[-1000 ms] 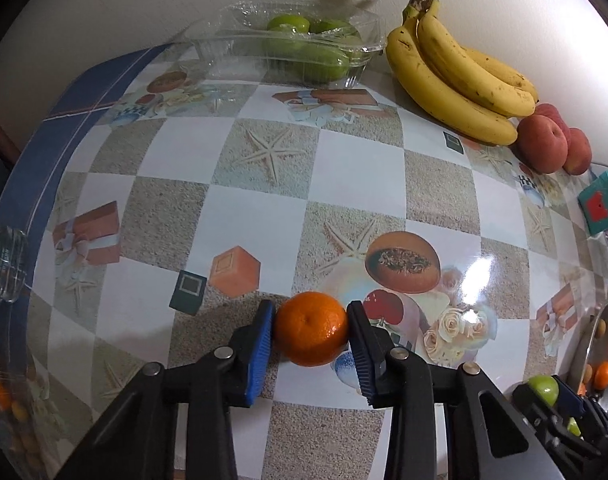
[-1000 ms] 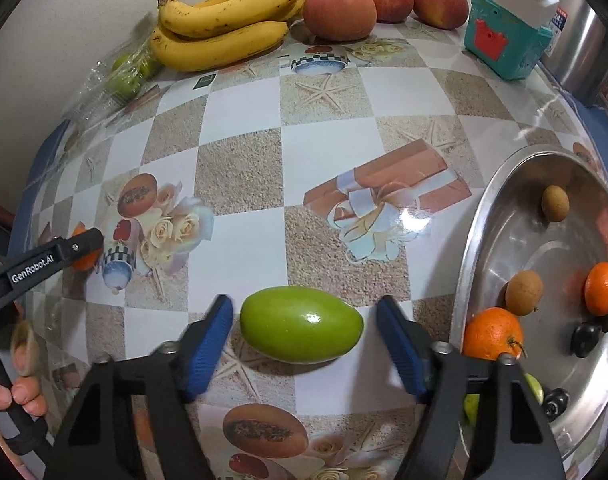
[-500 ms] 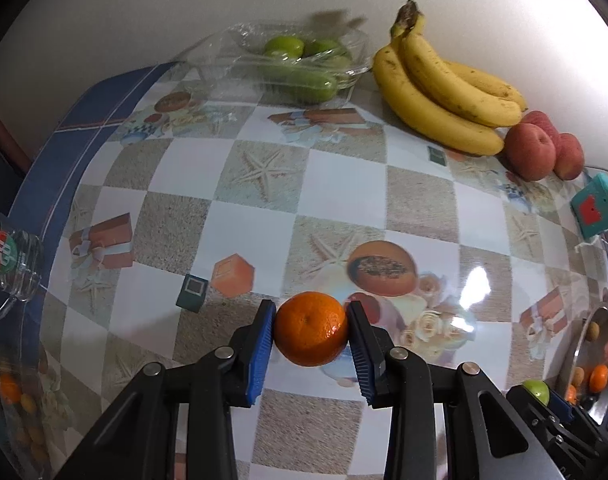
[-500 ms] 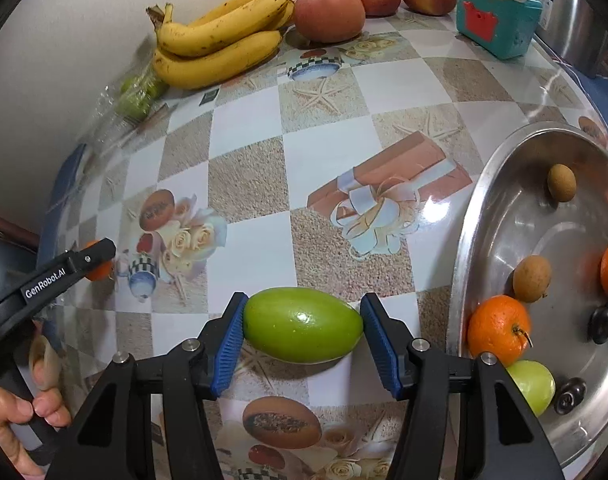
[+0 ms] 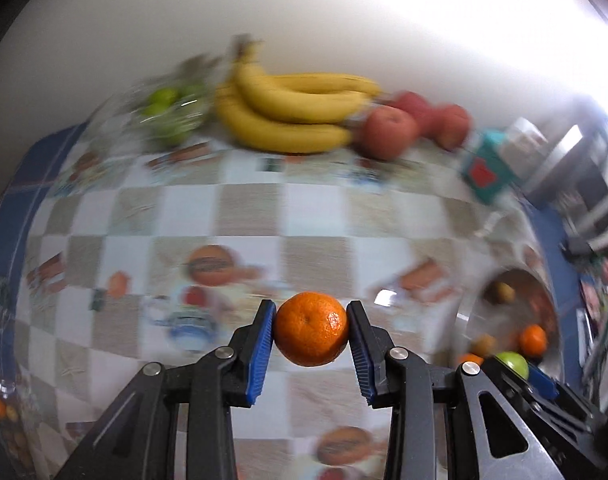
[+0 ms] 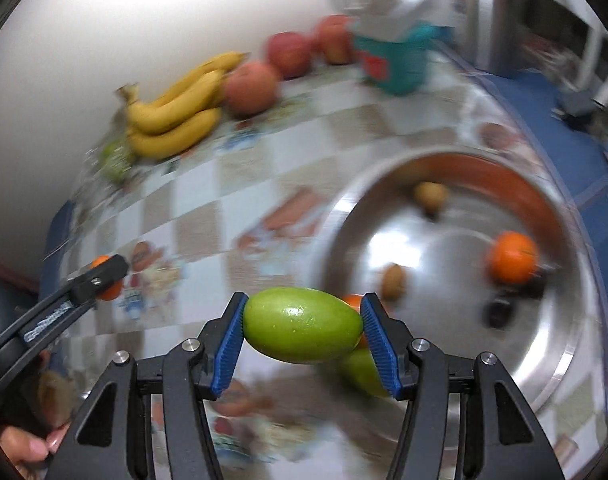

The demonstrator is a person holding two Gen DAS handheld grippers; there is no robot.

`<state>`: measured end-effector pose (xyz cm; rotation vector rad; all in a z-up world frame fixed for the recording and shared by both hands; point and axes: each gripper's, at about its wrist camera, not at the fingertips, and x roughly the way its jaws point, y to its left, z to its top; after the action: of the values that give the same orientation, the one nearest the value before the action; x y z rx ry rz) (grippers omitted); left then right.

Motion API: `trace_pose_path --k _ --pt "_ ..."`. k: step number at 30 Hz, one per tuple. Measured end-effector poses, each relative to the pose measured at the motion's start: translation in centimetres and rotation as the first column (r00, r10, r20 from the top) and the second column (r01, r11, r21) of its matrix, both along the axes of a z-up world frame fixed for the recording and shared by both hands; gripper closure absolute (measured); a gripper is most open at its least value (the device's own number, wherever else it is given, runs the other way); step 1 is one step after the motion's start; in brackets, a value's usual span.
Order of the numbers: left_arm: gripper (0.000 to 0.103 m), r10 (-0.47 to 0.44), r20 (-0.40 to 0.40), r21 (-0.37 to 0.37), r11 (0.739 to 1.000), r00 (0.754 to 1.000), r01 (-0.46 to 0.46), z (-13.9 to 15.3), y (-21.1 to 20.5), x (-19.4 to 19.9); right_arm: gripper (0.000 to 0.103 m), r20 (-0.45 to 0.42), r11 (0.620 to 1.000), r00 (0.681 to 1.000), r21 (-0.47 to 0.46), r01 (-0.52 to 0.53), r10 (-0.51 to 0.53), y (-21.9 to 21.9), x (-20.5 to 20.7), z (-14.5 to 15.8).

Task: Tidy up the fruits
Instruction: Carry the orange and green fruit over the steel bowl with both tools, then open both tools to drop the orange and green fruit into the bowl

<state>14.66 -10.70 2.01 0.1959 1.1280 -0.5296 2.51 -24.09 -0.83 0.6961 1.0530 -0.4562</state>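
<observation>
Both grippers loaded, held clear of the tablecloth (image 5: 312, 208)

Left gripper (image 5: 311, 330) clamps an orange mandarin (image 5: 311, 329), well left of the steel bowl (image 6: 576, 364). Right gripper (image 6: 301, 330) clamps a green oval fruit (image 6: 301, 324) over the bowl's near-left rim. Bananas (image 5: 291, 116) lie beyond the bowl by the wall

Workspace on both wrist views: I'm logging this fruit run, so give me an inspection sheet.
Surface: checkered patterned tablecloth.
Job's things: orange mandarin; green oval fruit; round steel tray holding small fruits; yellow bananas, red apples by the wall.
Clutter: teal box.
Grippers: left gripper clamps the mandarin; right gripper clamps the green fruit.
Cables: nothing seen.
Surroundings: white wall.
</observation>
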Motion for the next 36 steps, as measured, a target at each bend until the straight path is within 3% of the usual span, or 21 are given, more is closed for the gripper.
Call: trace_pose_path --k 5,11,22,29,30,33,36 --pt "0.064 -0.168 0.008 -0.016 0.986 0.986 0.168 0.2 -6.1 -4.8 0.044 -0.041 0.994 0.993 -0.037 0.105 -0.107 -2.9 -3.9 0.1" --pt "0.064 -0.269 0.052 0.024 0.963 0.962 0.268 -1.0 -10.7 -7.8 0.044 -0.073 0.980 0.977 -0.047 0.195 -0.198 -5.7 -8.7 -1.2" --pt "0.064 -0.293 0.022 0.093 0.953 0.956 0.290 -4.9 -13.0 -8.4 0.044 -0.131 0.978 0.970 -0.005 0.207 -0.205 -6.9 -9.8 -4.3" --pt "0.063 -0.312 0.044 0.123 0.944 0.949 0.305 -4.9 -13.5 -9.0 0.044 -0.140 0.976 0.967 0.021 0.217 -0.213 -7.0 -9.9 -5.2" --pt "0.060 -0.311 0.041 0.121 0.945 0.949 0.305 -4.9 -13.4 -9.0 0.044 -0.142 0.976 0.967 0.021 0.217 -0.212 -7.0 -9.7 -5.3" --pt "0.038 -0.298 0.031 0.098 0.951 0.954 0.294 -4.5 -12.8 -9.2 0.043 -0.141 0.975 0.967 0.026 0.219 -0.213 -6.9 -9.8 -5.3" --pt "0.038 -0.282 0.030 0.076 0.957 0.959 0.279 -3.8 -11.9 -9.5 0.043 -0.131 0.975 0.968 0.032 0.222 -0.216 -6.9 -10.0 -5.3"
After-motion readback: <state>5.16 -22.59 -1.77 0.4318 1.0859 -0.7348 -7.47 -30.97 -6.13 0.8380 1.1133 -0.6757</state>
